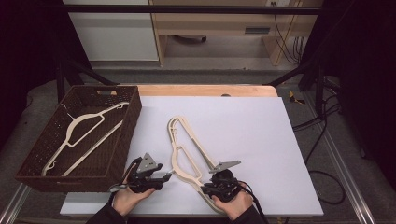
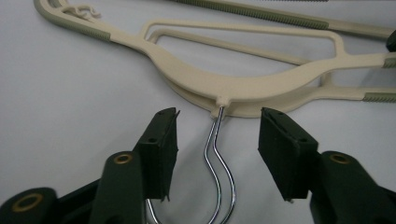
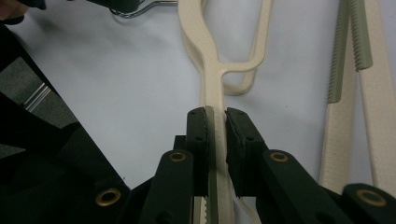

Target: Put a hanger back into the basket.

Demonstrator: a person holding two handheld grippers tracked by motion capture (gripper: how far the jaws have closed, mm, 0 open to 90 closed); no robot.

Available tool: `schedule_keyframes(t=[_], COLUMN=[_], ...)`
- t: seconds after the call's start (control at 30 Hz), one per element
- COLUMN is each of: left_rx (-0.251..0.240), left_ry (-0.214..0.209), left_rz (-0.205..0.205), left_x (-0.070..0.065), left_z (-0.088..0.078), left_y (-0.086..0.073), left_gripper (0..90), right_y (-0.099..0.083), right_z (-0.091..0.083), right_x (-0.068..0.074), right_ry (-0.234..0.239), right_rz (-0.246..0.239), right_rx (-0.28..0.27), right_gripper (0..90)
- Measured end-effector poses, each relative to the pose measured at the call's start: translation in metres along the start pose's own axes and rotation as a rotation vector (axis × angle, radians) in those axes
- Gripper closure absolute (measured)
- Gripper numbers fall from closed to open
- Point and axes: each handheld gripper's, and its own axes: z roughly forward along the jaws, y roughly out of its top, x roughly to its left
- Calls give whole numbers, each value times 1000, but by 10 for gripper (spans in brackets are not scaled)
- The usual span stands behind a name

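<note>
Cream hangers [image 1: 186,151], stacked: near centre of white worktop [image 1: 261,140], metal hooks [image 2: 218,158] pointing left. Right claw [image 3: 215,122]: clamped on a hanger arm at the near end. Left claw [image 2: 218,140]: jaws apart, either side of the hooks, not touching. Brown basket [image 1: 122,140], left: holds another hanger [image 1: 83,135].

A lab-style recording station, not a home. A white board [image 1: 243,140] lies on a wooden table [image 1: 205,90] inside a black metal frame [image 1: 187,9], with loose cables [image 1: 322,135] on grey carpet and plain cabinets [image 1: 112,32] behind.
</note>
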Motion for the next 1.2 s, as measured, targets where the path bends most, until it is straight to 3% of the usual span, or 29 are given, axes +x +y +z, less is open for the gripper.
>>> schedule_keyframes(t=[0.13,0.23,0.27,0.37,0.63,0.83,1.03,1.2], left_rx=[20,36,41,53,43,46,42,60], left_ry=[-14,-24,-26,-31,-42,-25,-18,-19], left_rz=[1,2,3,4,-21,19,32,42], left_x=[0,1,1,1,3,1,-1,-3], left_z=[8,12,13,15,15,12,5,0], left_y=[-1,-1,-1,-1,0,2,6,9], left_gripper=[610,645,662,698,837,848,863,871], right_y=[1,1,2,1,1,1,1,-2], right_z=[-2,-3,-4,-5,-6,-5,-3,1], right_x=[0,0,1,0,0,-1,-1,-4], right_ry=[3,-3,-2,3,7,19,28,46], right_rz=[1,-7,11,-11,-15,-25,-2,-24], right_rx=[-6,-10,-8,-17,-25,-16,-1,9], right_gripper=[800,800,800,800,800,798,796,795])
